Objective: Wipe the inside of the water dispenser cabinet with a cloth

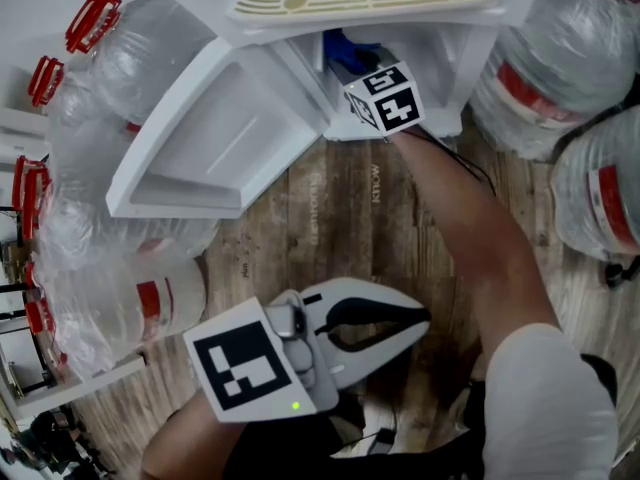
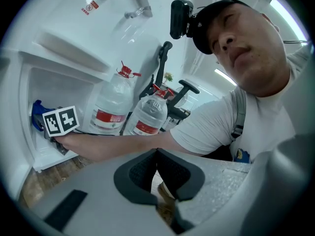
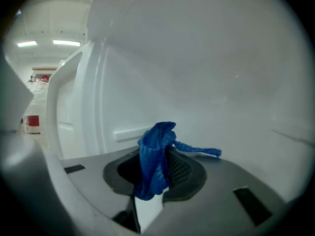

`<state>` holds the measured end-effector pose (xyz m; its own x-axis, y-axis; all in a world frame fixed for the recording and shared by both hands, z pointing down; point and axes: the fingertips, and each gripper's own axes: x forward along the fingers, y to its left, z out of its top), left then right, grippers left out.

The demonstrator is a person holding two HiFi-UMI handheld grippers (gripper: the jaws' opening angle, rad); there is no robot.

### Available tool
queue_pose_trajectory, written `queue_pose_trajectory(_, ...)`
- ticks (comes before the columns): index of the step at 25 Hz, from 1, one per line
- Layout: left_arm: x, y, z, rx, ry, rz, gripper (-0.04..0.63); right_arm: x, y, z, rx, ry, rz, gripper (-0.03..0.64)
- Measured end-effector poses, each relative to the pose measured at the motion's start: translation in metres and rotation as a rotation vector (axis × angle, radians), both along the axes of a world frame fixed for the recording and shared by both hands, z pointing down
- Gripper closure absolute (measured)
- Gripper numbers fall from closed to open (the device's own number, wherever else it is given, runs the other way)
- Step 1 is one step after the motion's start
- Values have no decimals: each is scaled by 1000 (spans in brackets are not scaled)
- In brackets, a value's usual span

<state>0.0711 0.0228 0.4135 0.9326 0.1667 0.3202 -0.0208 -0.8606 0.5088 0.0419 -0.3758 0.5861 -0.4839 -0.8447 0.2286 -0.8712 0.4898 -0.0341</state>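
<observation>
Right gripper (image 3: 157,173) clamps cloth (image 3: 155,149) inside cabinet (image 3: 206,82); left gripper (image 2: 157,173) closed, empty. Wiping looks in hand. Next: press cloth onto a wall.

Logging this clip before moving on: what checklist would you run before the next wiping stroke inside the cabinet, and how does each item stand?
1. Cloth gripped: ok. The blue cloth is pinched in the fingers of the right gripper.
2. Access: ok. The cabinet door is swung wide open.
3. Reach: ok. The right gripper is inside the cabinet, with white walls around it.
4. Cloth pressed on a wall: cannot tell.
5. Other hand clear: ok. The left gripper is shut and empty, held back over the wooden floor.
</observation>
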Motion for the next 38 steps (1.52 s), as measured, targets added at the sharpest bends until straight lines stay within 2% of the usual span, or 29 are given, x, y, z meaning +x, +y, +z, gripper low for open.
queue_pose_trajectory(3, -2, 1, 1, 29, -6, 4, 592, -8, 20, 3, 33, 49, -63, 528)
queue_pose_trajectory(6, -2, 1, -1, 23, 0, -1, 592, -8, 33, 6, 47, 60, -108, 528)
queue_pose_trajectory(9, -2, -1, -2, 17, -1, -11, 592, 3, 31, -2, 76, 68, -86, 529)
queue_pose_trajectory(14, -2, -3, 0, 16, -8, -14, 592, 27, -7, -42, 100, -17, 28, 529)
queue_pose_trajectory(17, -1, -3, 1, 11, -5, -18, 592, 30, -28, -57, 100, -16, 40, 529)
queue_pose_trajectory(21, -1, -2, 2, 5, -3, -17, 592, 23, -33, -54, 84, 13, 3, 529)
queue_pose_trajectory(32, -1, -1, 1, -9, 3, -8, 592, -12, 38, -60, 166, 81, -146, 529)
queue_pose_trajectory(38, 5, 2, 1, -8, 5, 5, 592, -15, 66, -73, 213, 55, -204, 529)
